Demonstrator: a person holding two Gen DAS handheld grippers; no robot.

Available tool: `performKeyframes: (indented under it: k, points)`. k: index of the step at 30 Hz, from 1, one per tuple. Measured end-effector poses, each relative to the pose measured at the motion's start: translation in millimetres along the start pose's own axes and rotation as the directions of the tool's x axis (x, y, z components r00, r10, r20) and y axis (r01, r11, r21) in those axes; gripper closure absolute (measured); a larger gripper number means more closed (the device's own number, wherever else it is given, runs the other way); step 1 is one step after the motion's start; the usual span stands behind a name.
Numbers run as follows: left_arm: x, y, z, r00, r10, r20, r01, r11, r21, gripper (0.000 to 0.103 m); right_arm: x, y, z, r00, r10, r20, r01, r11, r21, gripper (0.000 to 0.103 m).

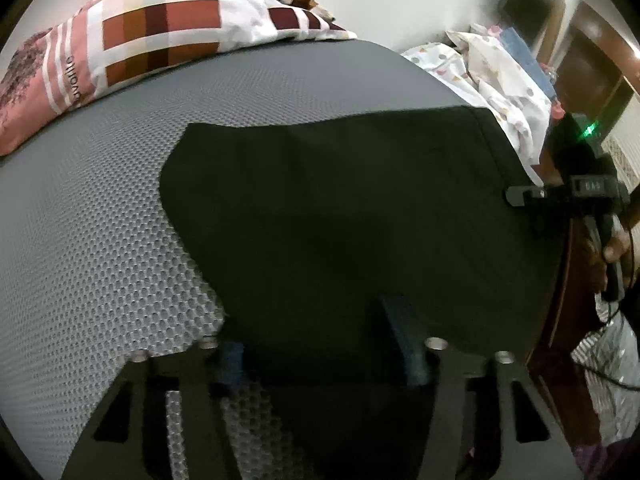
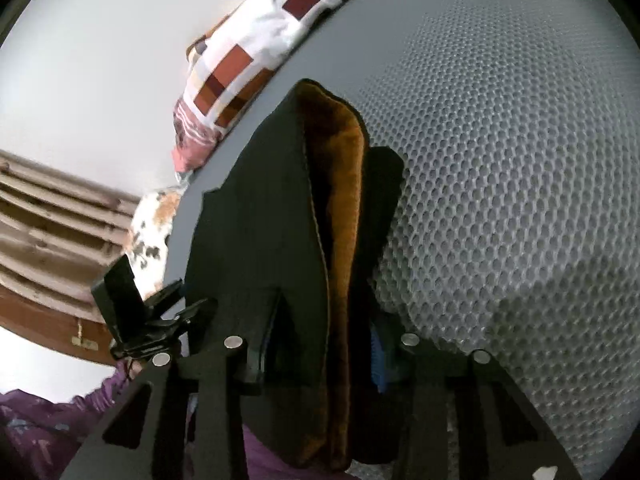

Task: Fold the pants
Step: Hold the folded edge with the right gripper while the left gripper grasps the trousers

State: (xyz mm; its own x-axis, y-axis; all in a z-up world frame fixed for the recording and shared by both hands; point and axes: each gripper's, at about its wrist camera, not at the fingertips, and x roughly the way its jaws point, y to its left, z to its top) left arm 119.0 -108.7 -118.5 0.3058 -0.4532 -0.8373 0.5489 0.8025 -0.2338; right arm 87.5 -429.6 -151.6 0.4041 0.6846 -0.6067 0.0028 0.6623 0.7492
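Pants (image 1: 340,208), black and spread flat, fill the centre and lower right of the left wrist view, lying on a grey honeycomb-textured mat (image 1: 100,240). At the bottom of that frame the left gripper (image 1: 316,344) has its two fingers parted, with the near edge of the cloth between them; whether they pinch it cannot be told.

In the right wrist view the right gripper (image 2: 320,356) is clenched on the pants (image 2: 256,240), which rise bunched through the middle of the frame with their brown fleece lining (image 2: 344,200) showing. The other gripper appears at the lower left there.

A checked pillow (image 1: 152,28) lies in the upper left of the left view, and a patterned white sheet (image 1: 500,80) sits crumpled at the upper right.
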Motion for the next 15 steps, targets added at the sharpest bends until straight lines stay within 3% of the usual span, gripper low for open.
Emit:
performKeyframes:
  k: [4, 8, 10, 12, 13, 15]
  points:
    - [-6, 2, 1, 1.000, 0.022, 0.010, -0.023, 1.000, 0.008, 0.066, -1, -1, -5, 0.998, 0.051, 0.030, -0.053, 0.998, 0.040, 0.072]
    - [-12, 4, 0, 0.999, 0.036, 0.014, -0.036, 0.999, 0.013, 0.068, 0, -3, -15, 0.994, 0.104, 0.037, -0.107, 0.990, 0.087, 0.072]
    - [-12, 9, -1, 1.000, 0.025, -0.003, -0.025, 1.000, -0.010, 0.068, 1, -3, -20, 0.995, 0.095, 0.026, -0.096, 0.993, 0.073, 0.073]
    - [-11, 15, -1, 1.000, 0.001, -0.017, -0.001, 0.999, -0.048, 0.065, 2, -2, -22, 0.996, 0.085, 0.021, -0.086, 0.994, 0.072, 0.072]
    - [-9, 18, -1, 1.000, -0.003, -0.026, 0.002, 0.998, -0.060, 0.061, 2, -2, -21, 0.997, 0.081, 0.019, -0.082, 0.994, 0.069, 0.066]
    - [-7, 21, -1, 0.999, -0.006, -0.042, 0.003, 0.997, -0.078, 0.049, 2, 2, -18, 0.999, 0.046, 0.017, -0.047, 0.998, 0.043, 0.063]
